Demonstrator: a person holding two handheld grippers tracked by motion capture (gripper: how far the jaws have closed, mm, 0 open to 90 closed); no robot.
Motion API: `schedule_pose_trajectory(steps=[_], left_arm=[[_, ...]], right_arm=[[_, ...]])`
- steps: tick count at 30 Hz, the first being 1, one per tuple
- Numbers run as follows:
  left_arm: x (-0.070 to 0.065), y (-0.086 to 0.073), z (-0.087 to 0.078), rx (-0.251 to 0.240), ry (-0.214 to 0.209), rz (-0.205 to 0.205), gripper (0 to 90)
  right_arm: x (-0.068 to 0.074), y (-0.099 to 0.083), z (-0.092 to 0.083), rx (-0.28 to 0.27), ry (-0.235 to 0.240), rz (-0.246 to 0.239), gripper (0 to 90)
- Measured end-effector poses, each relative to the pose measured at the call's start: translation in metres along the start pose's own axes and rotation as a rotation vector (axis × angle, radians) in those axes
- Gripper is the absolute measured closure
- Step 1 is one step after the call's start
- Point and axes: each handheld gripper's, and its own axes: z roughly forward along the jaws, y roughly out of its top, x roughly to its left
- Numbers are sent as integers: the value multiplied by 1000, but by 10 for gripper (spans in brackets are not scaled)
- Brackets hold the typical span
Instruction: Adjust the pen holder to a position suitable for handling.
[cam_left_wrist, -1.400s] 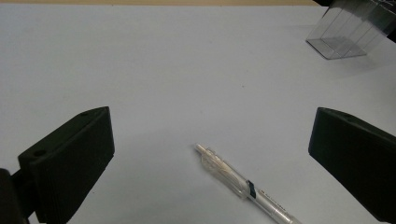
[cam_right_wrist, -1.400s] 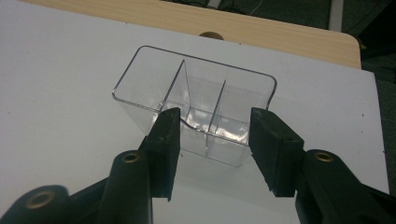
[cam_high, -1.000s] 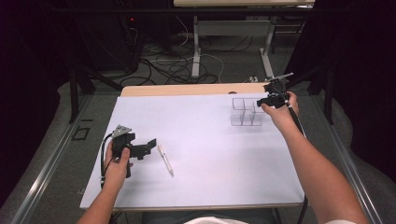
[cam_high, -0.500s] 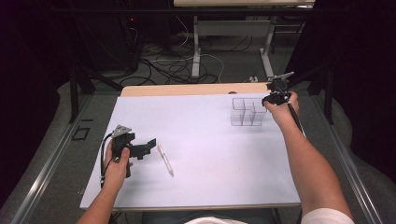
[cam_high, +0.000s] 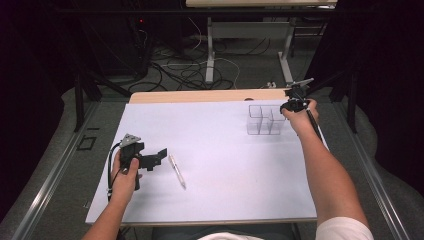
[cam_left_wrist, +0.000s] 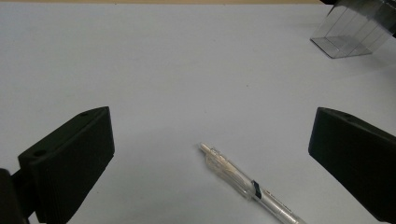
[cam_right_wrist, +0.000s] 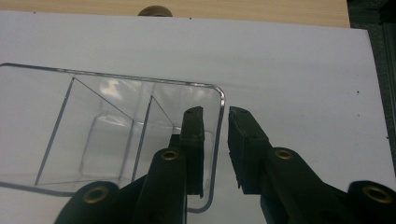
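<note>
**Left tool spread over the pen, right tool straddling the box wall**

Nearest me, my left hand holds the left gripper low over the white table, on the near left part of it. Its jaws are spread wide, with nothing between them. In the left gripper view the pen lies on the table ahead of the jaws, toward the right one, touching neither. In the high view the pen lies just right of that gripper, slanting across the sheet.

Farther off, at the far right of the table, stands the clear plastic box with its divided compartments. My right hand holds the right gripper at its right end. In the right gripper view the right gripper has its jaws close together but still slightly parted, one inside the box and one outside, with the end wall between them. I cannot tell whether they touch it.
</note>
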Motion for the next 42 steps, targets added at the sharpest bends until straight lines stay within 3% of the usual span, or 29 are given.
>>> schedule_pose_trajectory(steps=[9, 23, 42], left_arm=[[1, 0, 0, 0, 1, -6, 3], [1, 0, 0, 0, 2, -4, 4], [0, 0, 1, -5, 7, -3, 3]], right_arm=[[-2, -1, 7, 9, -10, 13, 861], [0, -3, 6, 2, -21, 71, 881], [3, -6, -1, 6, -20, 96, 885]])
